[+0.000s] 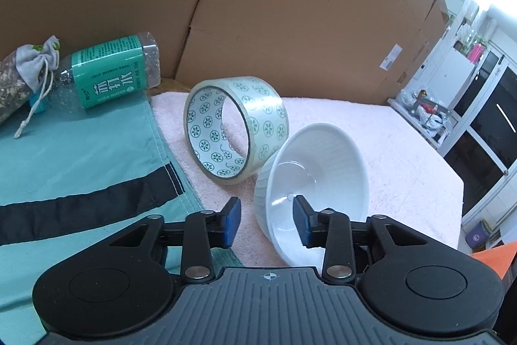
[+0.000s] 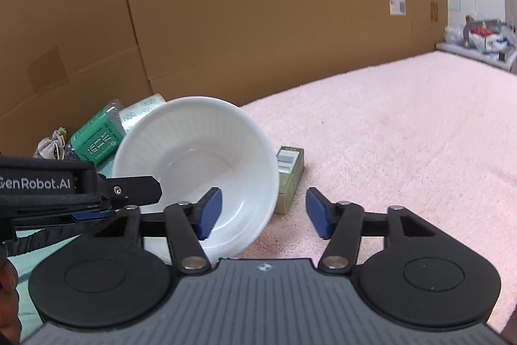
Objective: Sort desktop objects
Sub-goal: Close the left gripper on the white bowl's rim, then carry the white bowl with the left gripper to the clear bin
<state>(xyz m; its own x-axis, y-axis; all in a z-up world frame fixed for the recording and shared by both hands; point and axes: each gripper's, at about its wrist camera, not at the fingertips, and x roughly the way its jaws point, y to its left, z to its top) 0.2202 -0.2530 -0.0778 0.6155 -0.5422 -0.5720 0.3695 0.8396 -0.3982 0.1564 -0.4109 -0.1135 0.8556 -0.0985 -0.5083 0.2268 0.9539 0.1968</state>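
A white ribbed bowl (image 1: 323,157) lies tilted on a pink towel (image 1: 404,157), its mouth facing me and its back against a roll of clear tape (image 1: 236,128) printed with green flowers. My left gripper (image 1: 267,220) is open and straddles the bowl's near-left wall, one blue pad inside and one outside with a gap showing. In the right wrist view the bowl (image 2: 200,144) fills the centre-left. My right gripper (image 2: 264,210) is open astride its right rim, left pad inside and right pad over the towel. The other tool's black casing (image 2: 48,183) sits at the bowl's left edge.
A green-labelled soda water bottle (image 1: 110,70) and a drawstring pouch (image 1: 35,63) lie on a teal cloth (image 1: 80,151) at left. A small olive box (image 2: 289,177) lies just right of the bowl. A cardboard wall (image 1: 290,5) closes the back. Pink towel (image 2: 404,134) stretches right.
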